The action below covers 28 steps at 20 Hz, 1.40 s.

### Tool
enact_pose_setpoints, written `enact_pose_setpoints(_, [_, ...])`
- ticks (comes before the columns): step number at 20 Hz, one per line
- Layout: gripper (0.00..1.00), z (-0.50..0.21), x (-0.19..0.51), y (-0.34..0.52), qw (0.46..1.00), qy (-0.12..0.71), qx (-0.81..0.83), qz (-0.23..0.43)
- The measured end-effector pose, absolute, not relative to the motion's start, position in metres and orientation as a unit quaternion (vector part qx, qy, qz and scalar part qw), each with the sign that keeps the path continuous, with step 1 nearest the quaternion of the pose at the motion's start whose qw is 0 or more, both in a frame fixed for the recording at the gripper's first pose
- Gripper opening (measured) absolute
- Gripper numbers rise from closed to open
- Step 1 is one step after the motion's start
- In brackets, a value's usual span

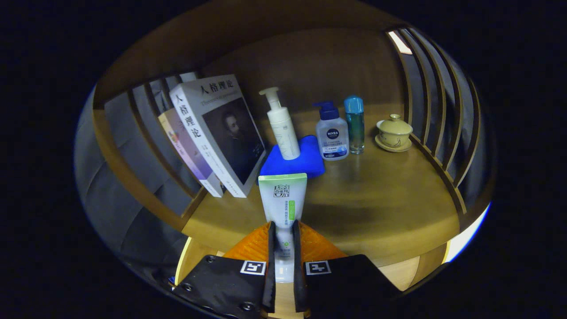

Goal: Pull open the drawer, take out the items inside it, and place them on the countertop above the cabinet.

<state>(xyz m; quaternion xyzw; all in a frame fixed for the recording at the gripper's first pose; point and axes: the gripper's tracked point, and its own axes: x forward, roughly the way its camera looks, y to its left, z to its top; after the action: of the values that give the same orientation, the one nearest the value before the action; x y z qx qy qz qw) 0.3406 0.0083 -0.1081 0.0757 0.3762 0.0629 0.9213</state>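
Fingers: the gripper [283, 248] is clamped on a white-and-green tube [282, 201], both fingers pressing its lower half, the crimped flat end pointing up and away.
Where the tube is: carried in the air over the front part of the wooden desk [376, 199], the countertop it is meant for, not yet set down as far as I can judge.
Ahead of it: just beyond the tube's top lies a folded blue cloth [305, 164], and a white pump bottle [282, 126] stands on that cloth.
To the right of that: a blue-capped pump bottle [332, 133], then a slim bottle of blue liquid [355, 124] close beside it, then a lidded yellow cup on a saucer [393, 132], well apart near the slatted side rail [425, 110].
To the left: two books [212, 137] lean against the other rail.
Stage: I'd call this the placing step for this item.
Risk one: carry the tube too far forward and its top could nudge the white pump bottle, which sits on soft cloth and looks easy to topple.
Risk two: let go with the tube upright and it may fall flat and slide toward the desk's front edge.
Safer spot: the bare wood to the right, short of the bottles, looks roomy enough.
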Motion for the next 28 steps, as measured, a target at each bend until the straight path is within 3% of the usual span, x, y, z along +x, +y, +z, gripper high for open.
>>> enact_pose_setpoints(7, [0.21,-0.129,0.37,0.012,0.936,0.342,0.072,0.028])
enact_pose_setpoints(10, [0.28,-0.124,0.373,0.011,0.943,0.325,0.067,0.016])
enact_pose_setpoints(17, [0.98,-0.097,0.329,0.01,0.967,0.251,-0.033,0.024])
enact_pose_setpoints(21, [0.98,-0.097,0.285,0.001,0.974,0.211,-0.082,0.005])
enact_pose_setpoints(28, [0.99,-0.089,0.197,0.015,0.982,0.168,-0.079,0.027])
